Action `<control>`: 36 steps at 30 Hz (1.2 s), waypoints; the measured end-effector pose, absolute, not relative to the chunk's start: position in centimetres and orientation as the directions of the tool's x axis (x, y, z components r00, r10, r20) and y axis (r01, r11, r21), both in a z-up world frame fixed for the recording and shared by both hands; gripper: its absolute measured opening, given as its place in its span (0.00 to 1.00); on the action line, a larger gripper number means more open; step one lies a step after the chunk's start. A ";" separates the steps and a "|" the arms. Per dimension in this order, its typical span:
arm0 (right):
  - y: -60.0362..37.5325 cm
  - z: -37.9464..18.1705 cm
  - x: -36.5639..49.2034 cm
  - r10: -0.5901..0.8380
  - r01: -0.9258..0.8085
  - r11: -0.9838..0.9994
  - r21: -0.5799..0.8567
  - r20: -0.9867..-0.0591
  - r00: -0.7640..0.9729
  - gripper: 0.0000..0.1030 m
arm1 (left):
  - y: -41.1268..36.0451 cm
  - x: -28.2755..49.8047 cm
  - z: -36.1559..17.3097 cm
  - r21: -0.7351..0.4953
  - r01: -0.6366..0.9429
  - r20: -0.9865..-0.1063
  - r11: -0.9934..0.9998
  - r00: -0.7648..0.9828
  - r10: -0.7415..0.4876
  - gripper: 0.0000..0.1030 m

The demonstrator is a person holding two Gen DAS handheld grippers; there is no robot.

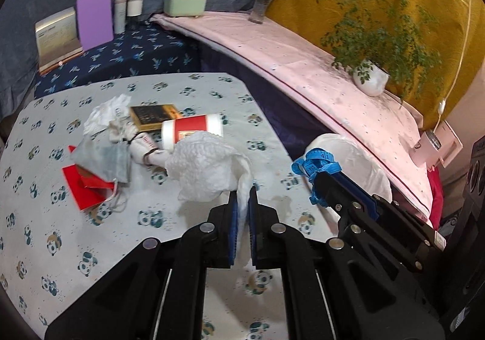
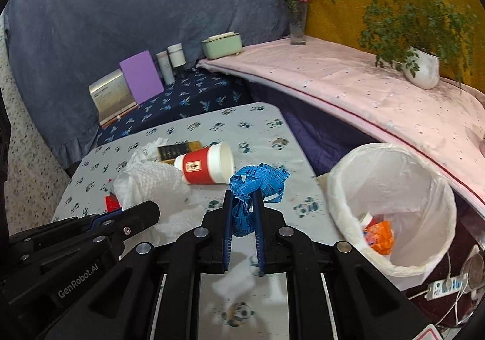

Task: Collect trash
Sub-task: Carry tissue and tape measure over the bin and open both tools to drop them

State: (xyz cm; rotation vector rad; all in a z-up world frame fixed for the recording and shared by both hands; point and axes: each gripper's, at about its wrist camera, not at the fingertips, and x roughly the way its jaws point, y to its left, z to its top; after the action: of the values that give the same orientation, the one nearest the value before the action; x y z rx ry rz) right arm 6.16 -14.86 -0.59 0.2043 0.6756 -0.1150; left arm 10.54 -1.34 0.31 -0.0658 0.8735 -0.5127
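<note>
left gripper [image 1: 242, 203]: I'm clamping jaws on tissue [image 1: 209, 167], lifting it toward bin [image 2: 391, 206].
right gripper [image 2: 242, 203]: I'm pinching tape measure [image 2: 257, 185] beside bin, for dropping.

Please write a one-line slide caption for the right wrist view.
Right gripper holds a blue measuring tape beside the lined trash bin.

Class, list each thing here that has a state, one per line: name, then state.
Left tool: shut on tissue.
Right tool: shut on tape measure.
Tissue: crumpled, pinched at one end.
Tape measure: bunched, lifted off the table.
Cup: on its side, mouth open.
Bin: open, lined, some trash inside.
Mask: crumpled on the table.
Red card: lying flat, partly under the mask.
</note>
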 end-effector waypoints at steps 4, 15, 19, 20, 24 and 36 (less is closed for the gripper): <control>-17.5 -0.2 4.9 -0.081 0.222 0.963 0.155 -0.618 0.782 0.12 | -4.0 10.1 0.8 -0.251 0.445 -0.711 0.859 0.518 -0.476 0.06; -25.2 -0.7 1.7 -0.203 0.386 0.905 0.179 -0.615 0.762 0.12 | -12.4 9.1 1.5 -0.226 0.582 -0.712 0.781 0.449 -0.541 0.06; -28.0 -1.2 0.5 -0.246 0.445 0.876 0.186 -0.622 0.743 0.12 | -15.8 8.8 1.4 -0.217 0.640 -0.716 0.737 0.409 -0.566 0.06; -28.6 -1.3 0.3 -0.257 0.460 0.869 0.185 -0.625 0.737 0.12 | -16.8 8.8 1.4 -0.222 0.655 -0.716 0.722 0.393 -0.577 0.06; -30.7 -1.8 -0.7 -0.291 0.507 0.841 0.189 -0.633 0.718 0.12 | -19.8 8.6 0.9 -0.214 0.694 -0.724 0.688 0.360 -0.588 0.06; -33.6 -3.0 -0.7 -0.314 0.550 0.813 0.190 -0.652 0.690 0.12 | -22.6 10.2 0.4 -0.216 0.695 -0.714 0.686 0.367 -0.596 0.44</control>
State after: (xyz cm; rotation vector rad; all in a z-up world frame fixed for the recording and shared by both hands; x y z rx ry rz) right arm -0.71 -33.58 -2.98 0.3912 0.6456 -0.4972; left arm 10.22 -22.55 0.44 0.1300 0.8593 -0.8319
